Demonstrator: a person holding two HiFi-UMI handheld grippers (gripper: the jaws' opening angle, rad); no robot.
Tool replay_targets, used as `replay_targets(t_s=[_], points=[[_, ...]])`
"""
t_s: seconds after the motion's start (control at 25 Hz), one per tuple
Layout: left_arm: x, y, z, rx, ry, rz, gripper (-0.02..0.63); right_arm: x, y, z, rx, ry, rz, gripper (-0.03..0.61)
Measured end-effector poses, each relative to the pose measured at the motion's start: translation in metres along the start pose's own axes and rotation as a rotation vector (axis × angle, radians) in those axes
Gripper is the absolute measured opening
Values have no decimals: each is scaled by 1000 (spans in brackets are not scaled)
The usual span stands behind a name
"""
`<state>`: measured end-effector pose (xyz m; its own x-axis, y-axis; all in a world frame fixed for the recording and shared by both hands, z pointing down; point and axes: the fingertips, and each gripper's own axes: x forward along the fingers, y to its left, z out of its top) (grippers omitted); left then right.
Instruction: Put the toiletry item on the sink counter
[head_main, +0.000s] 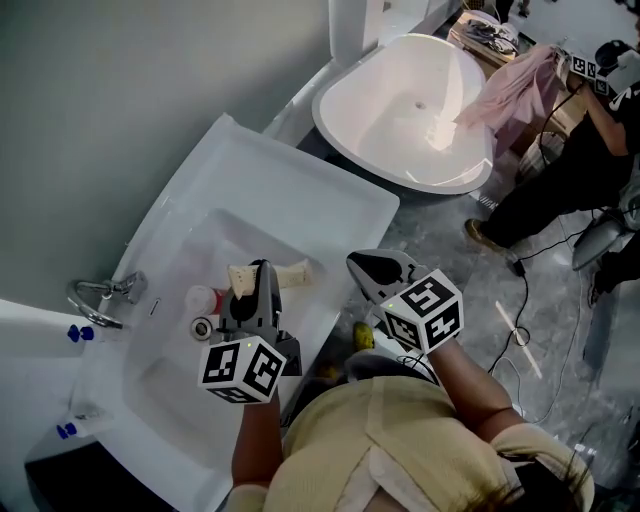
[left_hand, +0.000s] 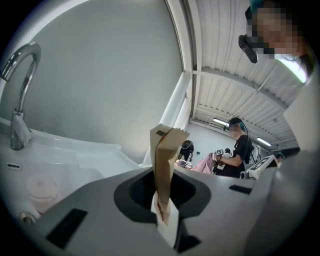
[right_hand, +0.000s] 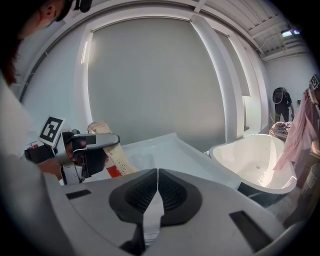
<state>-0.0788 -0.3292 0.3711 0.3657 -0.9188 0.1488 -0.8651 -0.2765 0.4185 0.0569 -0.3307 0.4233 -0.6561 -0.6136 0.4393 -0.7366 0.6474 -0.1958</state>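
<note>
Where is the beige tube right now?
Head view, left of centre: the beige tube sits clamped in the left gripper above the sink basin, near the drain.

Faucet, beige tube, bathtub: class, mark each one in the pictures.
faucet (left_hand: 19, 130), left gripper view, on its upright base.
beige tube (left_hand: 163, 160), left gripper view, on its flat body.
bathtub (head_main: 390, 110), head view, on its inner wall.
</note>
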Motion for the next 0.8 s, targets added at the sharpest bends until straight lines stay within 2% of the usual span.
replay_targets(t_s=[0.48,0.8], points=[[42,2,-14,-84,-7,46,69,8,-32,3,13,5,33,28],[67,9,-26,-95,-16,101,69,13,-48,4,14,12,55,28]])
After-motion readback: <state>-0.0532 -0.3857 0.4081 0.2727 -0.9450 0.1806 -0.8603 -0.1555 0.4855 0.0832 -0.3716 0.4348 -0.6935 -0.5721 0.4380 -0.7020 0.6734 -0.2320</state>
